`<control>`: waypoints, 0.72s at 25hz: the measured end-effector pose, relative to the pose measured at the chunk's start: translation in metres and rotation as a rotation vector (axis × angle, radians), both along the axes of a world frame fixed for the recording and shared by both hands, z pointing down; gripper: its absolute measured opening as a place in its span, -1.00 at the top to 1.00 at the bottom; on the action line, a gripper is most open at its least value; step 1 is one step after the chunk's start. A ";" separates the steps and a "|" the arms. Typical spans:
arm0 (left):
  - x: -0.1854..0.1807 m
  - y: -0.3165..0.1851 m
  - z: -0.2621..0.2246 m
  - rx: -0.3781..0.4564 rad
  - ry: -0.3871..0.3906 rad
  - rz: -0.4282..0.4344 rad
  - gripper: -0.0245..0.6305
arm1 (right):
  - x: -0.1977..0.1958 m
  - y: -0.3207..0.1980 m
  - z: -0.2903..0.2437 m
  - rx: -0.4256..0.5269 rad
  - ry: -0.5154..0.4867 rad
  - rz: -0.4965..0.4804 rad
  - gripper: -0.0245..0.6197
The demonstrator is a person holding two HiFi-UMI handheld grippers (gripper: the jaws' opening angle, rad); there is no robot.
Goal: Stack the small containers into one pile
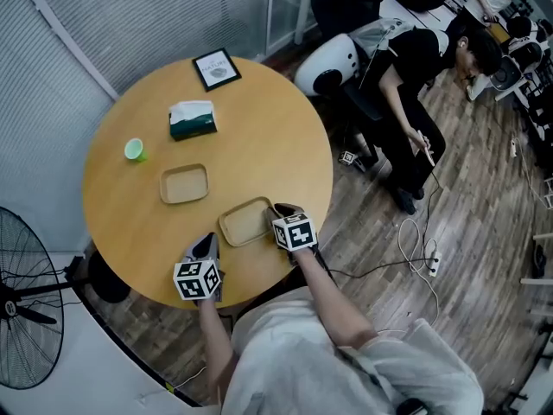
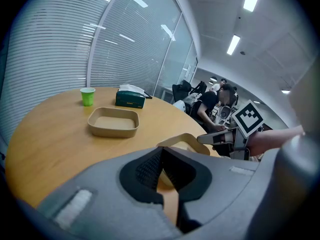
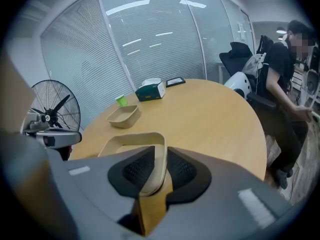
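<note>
One container (image 1: 244,222) in right hand-held gripper (image 3: 157,171); other container (image 1: 184,184) apart.

Round table (image 1: 276,145) holds far container (image 1: 184,184), cup (image 1: 134,150), tissue box (image 1: 192,119), picture frame (image 1: 216,68).

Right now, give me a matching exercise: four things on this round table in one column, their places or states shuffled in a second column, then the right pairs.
Things:
1. small green plastic cup
2. dark green tissue box
3. black-framed picture
4. nearer beige rectangular tray

Places or states:
A. rim clamped in the right gripper
B. at the far edge of the round wooden table
C. just beyond the farther beige tray
D. nearest the table's left edge

Pairs: 1-D, 2-C, 3-B, 4-A.
</note>
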State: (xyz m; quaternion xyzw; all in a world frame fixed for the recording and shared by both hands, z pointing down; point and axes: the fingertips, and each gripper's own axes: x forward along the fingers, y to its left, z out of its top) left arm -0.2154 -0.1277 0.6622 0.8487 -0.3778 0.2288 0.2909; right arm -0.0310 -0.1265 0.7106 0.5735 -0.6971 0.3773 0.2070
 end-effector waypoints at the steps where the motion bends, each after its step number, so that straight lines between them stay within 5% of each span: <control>1: 0.000 0.000 0.000 -0.001 -0.001 0.002 0.91 | 0.001 0.000 -0.001 0.002 0.002 0.002 0.69; 18: 0.011 -0.011 -0.004 0.014 -0.010 0.045 0.91 | -0.023 -0.015 -0.027 0.069 0.019 -0.071 0.70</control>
